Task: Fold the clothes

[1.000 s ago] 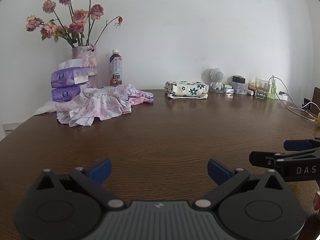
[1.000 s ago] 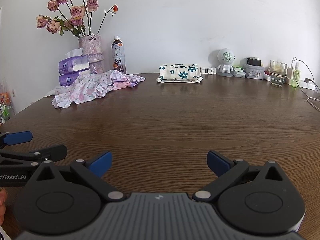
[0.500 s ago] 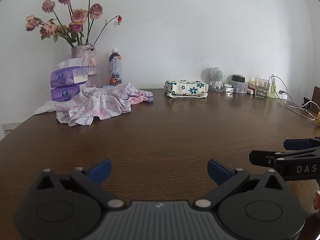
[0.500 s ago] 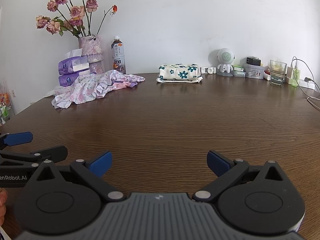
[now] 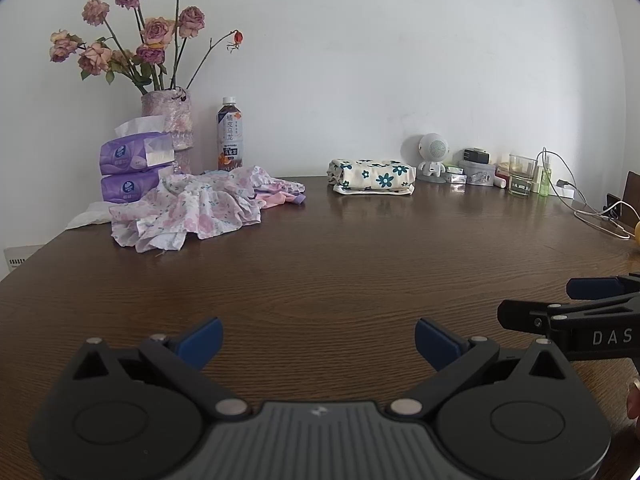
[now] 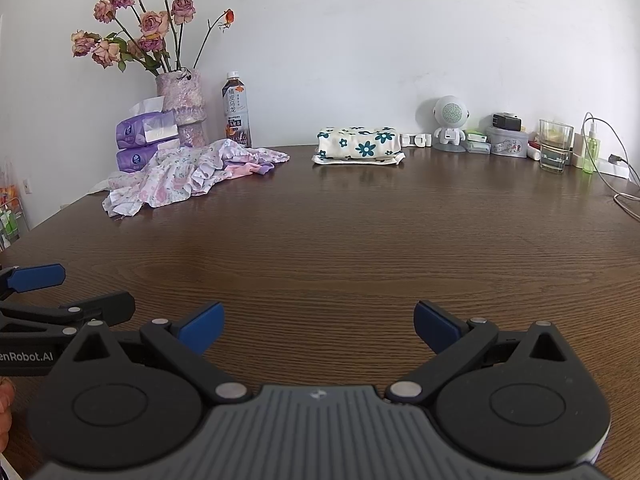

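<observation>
A crumpled heap of floral pink-and-white clothes [image 5: 192, 208] [image 6: 176, 178] lies at the far left of the brown wooden table [image 5: 340, 264], with a pink and purple piece [image 5: 280, 198] beside it. A folded cream cloth with teal flowers [image 5: 372, 176] [image 6: 358, 144] rests at the back centre. My left gripper [image 5: 318, 342] hovers open over bare wood near the front edge, far from the clothes. My right gripper [image 6: 316, 326] is open too, level with the left one and to its right, holding nothing. Each gripper shows at the edge of the other's view.
Along the wall stand a vase of dried roses [image 5: 168, 128], two purple tissue packs [image 5: 134, 172], a tea bottle [image 5: 230, 136], a small white robot figure [image 5: 432, 156], a tin, a glass [image 5: 522, 174], a green spray bottle and cables [image 5: 592, 216] at the right.
</observation>
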